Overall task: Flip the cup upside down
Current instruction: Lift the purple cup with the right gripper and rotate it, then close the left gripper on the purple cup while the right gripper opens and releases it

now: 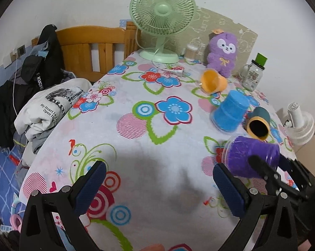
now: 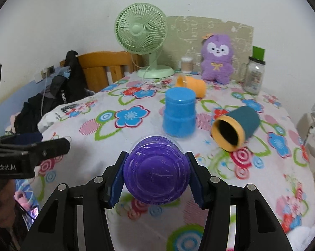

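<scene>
My right gripper [image 2: 156,179] is shut on a purple cup [image 2: 156,172], held on its side above the flowered tablecloth with its base toward the camera. The same cup [image 1: 252,156] shows at the right of the left wrist view, with the right gripper's fingers around it. My left gripper [image 1: 159,185] is open and empty over the near part of the table; it also shows at the left edge of the right wrist view [image 2: 53,146]. A blue cup [image 2: 179,113] stands upside down. A teal cup [image 2: 234,126] and an orange cup [image 2: 192,85] lie on their sides.
A green desk fan [image 2: 146,39], a purple plush toy [image 2: 217,59], a glass jar [image 2: 254,76] and a small swab tub [image 2: 186,63] stand along the back wall. Clothes [image 1: 46,108] and a wooden headboard [image 1: 94,48] are at the left; a white fan [image 1: 299,123] at the right.
</scene>
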{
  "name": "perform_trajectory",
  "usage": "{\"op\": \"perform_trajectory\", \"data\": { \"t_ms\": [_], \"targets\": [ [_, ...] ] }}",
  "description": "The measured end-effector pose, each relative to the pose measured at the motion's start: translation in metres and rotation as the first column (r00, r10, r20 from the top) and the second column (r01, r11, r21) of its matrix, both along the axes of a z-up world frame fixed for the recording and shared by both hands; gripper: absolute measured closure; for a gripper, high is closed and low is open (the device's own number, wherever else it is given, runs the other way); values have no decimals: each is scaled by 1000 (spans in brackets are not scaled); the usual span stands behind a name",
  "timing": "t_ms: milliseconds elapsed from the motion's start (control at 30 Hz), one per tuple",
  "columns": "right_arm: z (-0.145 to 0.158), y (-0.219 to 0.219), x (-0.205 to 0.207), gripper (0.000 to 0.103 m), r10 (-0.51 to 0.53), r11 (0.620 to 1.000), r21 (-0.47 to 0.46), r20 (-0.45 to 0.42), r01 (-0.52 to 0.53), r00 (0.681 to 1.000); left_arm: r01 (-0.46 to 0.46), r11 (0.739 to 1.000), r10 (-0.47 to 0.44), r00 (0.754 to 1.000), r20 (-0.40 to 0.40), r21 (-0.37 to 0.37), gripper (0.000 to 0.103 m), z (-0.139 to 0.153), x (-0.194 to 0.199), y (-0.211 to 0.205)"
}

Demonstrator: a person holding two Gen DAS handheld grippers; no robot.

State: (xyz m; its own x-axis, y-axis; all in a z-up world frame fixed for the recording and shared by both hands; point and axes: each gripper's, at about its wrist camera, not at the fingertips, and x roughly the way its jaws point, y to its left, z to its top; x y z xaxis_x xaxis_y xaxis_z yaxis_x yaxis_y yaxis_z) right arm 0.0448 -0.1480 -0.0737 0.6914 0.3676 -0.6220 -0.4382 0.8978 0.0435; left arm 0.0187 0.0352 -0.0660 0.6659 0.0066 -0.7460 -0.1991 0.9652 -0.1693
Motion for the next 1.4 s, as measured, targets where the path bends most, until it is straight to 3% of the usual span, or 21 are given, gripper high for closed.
{"op": "perform_trajectory", "data": {
  "t_ms": [267,433,933,1000,1067,1400],
  "targets": [
    [-9,-11,-35,46,-19,1000,18,-19,20,1000,26,1000,-26,1000,2,6,0,2,-15,-14],
    [-24,-4,-37,46,4,999,49,-98,1,995,14,1000,-13,1000,-2,10,0,1,-22,-13],
    [-25,30,-56,45,16,1000,14,-103,-15,995,-48,998,48,999,-11,27,0,-1,-50,-2],
    [-25,32,-58,40,10,1000,-5,-102,-10,995,-45,999,45,999,-18,31,0,-3,-51,-5],
    [-24,30,-59,22,3,1000,-8,-96,-4,995,-41,998,41,999,-17,37,0,-2,-52,-8],
    [-19,0,-60,20,-31,999,42,-100,35,995,-12,998,11,1000,3,55,0,4,-56,-35]
  ]
}}
